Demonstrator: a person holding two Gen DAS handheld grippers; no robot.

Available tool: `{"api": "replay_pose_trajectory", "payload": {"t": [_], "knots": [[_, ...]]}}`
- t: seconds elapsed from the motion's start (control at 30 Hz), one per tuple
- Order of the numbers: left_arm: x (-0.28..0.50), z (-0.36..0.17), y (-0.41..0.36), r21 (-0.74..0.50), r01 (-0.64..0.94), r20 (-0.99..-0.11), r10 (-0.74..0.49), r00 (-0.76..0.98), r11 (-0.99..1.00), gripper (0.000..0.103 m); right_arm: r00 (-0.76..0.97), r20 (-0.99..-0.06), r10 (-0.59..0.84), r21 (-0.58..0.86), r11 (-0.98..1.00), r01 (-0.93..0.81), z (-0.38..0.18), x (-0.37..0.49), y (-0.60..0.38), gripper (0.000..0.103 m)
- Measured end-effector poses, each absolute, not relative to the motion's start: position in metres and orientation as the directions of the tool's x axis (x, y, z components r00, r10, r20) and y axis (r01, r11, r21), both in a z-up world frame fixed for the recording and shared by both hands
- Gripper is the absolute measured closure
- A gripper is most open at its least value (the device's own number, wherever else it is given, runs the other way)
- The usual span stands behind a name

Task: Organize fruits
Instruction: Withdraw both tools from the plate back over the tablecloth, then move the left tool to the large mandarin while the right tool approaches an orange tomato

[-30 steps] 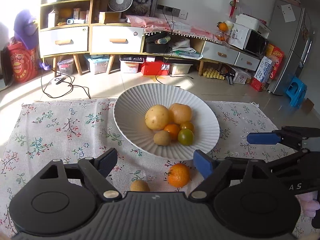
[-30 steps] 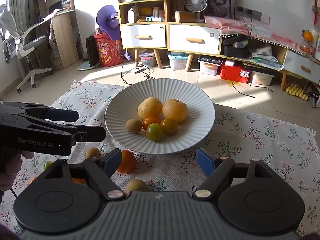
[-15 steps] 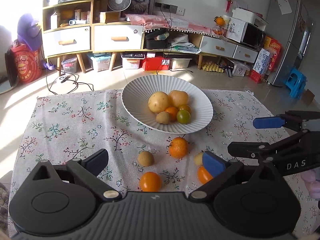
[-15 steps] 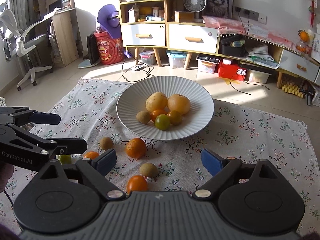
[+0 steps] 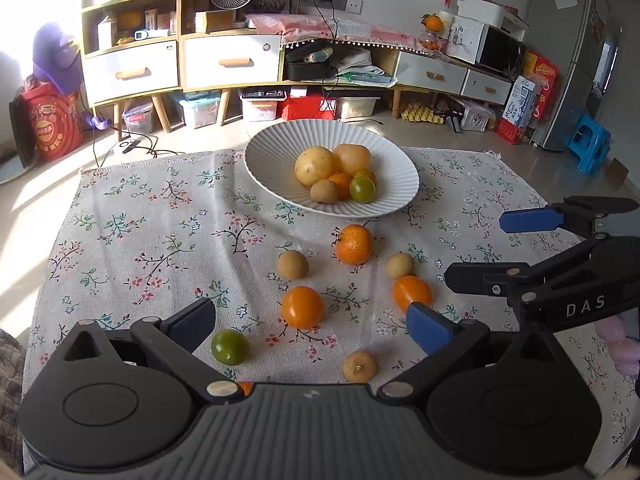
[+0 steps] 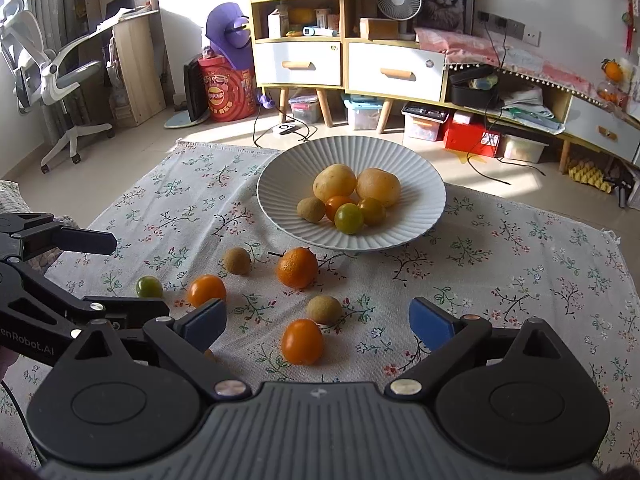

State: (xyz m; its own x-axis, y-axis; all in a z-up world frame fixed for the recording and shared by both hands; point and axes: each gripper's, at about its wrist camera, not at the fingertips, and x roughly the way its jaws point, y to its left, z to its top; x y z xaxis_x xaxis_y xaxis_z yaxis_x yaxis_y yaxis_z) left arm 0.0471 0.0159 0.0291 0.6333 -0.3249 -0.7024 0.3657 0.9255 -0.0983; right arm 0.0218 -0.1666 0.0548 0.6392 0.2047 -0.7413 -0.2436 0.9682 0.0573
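Between picks: left claw (image 5: 310, 316) and right claw (image 6: 318, 322) just opened wide, empty. Next: close on loose fruit near bowl (image 6: 280, 216).

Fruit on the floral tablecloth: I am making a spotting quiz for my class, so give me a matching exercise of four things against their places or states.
Things:
1. white ribbed ceramic bowl
2. round green tomato on the cloth
3. dimpled orange mandarin
4. right hand-held gripper

Places or states:
A. on the cloth just in front of the bowl
B. open, nothing between its pads
C. holds two large yellow fruits and smaller ones
D. leftmost loose fruit, in the right wrist view

Pairs: 1-C, 2-D, 3-A, 4-B
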Motion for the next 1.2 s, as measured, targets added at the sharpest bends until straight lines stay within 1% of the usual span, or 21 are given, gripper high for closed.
{"api": "replay_pose_trajectory", "payload": {"t": [0.13,0.43,0.73,0.97,1.1,1.2], "knots": [[0.042,0.025,0.021,-0.100,0.369,-0.711,-0.326,0.624,0.924,0.005,0.639,-0.739,0.214,0.065,0.966,-0.249,0.052,0.017,-0.162,0.005],[0.030,0.022,0.037,-0.094,0.348,-0.698,-0.311,0.646,0.933,0.005,0.641,-0.734,0.225,0.053,0.960,-0.276,0.047,0.003,-0.155,0.003],[0.020,0.009,0.046,-0.066,0.366,-0.684,-0.309,0.661,0.928,0.005,0.655,-0.720,0.228,0.062,0.962,-0.266,0.036,-0.003,-0.155,0.002],[0.021,-0.001,0.050,-0.078,0.388,-0.693,-0.330,0.641,0.918,0.005,0.641,-0.730,0.238,0.067,0.958,-0.279,0.026,0.000,-0.151,0.002],[0.020,-0.003,0.048,-0.076,0.408,-0.695,-0.342,0.633,0.910,0.006,0.635,-0.739,0.226,0.045,0.956,-0.288,0.020,0.001,-0.147,0.005],[0.019,-0.003,0.048,-0.080,0.418,-0.701,-0.349,0.621,0.905,0.010,0.635,-0.742,0.216,0.029,0.956,-0.291,0.016,0.002,-0.146,0.009]]}}
